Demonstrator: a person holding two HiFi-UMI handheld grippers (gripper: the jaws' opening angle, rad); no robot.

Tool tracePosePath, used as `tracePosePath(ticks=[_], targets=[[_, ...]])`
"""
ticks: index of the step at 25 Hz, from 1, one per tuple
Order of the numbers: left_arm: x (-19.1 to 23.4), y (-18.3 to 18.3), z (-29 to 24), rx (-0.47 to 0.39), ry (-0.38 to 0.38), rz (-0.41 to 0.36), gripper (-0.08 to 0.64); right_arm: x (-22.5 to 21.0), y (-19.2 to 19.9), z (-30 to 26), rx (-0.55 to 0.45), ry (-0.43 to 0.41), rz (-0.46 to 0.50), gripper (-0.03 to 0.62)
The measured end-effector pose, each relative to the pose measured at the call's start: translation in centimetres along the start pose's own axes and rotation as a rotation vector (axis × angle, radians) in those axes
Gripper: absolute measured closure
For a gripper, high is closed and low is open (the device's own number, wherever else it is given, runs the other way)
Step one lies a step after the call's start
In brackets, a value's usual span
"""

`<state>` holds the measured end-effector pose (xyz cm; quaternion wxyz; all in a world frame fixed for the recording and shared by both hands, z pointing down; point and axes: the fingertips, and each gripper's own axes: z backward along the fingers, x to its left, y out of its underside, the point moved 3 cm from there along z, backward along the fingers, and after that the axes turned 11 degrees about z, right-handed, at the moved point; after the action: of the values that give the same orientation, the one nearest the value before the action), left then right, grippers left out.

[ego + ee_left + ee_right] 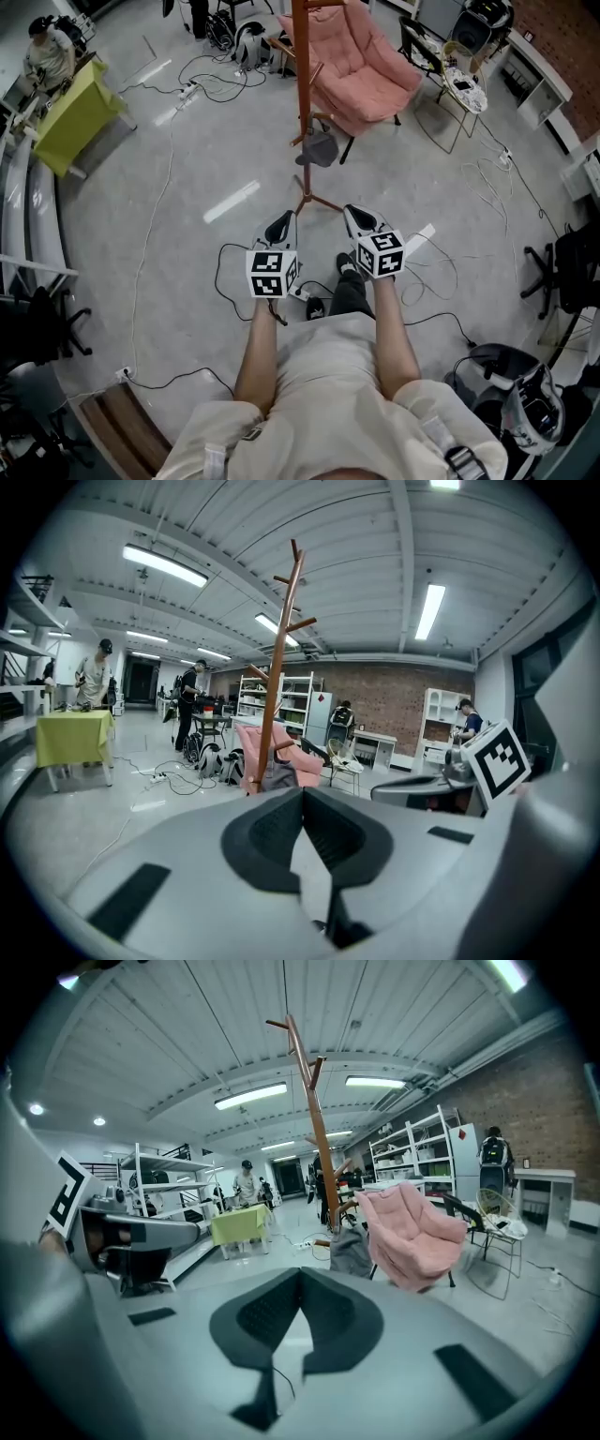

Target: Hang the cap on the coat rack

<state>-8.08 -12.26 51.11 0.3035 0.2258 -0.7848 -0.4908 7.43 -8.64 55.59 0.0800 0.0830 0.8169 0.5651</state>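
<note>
Left tongs (284,218) together, empty | right tongs (351,212) together, empty | cap (321,148) hangs on coat rack (302,94), well ahead

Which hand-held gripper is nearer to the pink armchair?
Right. The right hand-held gripper is roughly in line with the pink armchair; the left hand-held gripper stands farther left.

Pink armchair (361,58), green table (80,114), black office chair (570,267).

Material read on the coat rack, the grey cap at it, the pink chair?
Coat rack: likely wood, reddish-brown with a slight sheen, branch-like pegs. Cap: soft grey fabric, matte, sagging out of shape. Pink chair: padded cloth, matte, quilted folds; thin dark legs, probably metal.
</note>
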Motion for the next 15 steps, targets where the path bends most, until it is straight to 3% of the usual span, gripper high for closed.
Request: tracePosePath(ticks=[6, 15], targets=[[-0.3, 0.1, 0.0, -0.006, 0.003, -0.002, 0.552, -0.2, 0.3, 0.2, -0.011, 0.009, -0.009, 0.588], [-1.0, -0.3, -0.2, -0.018, 0.024, -0.012, 0.552, 0.6, 0.2, 0.4, -0.003, 0.026, 0.07, 0.588]])
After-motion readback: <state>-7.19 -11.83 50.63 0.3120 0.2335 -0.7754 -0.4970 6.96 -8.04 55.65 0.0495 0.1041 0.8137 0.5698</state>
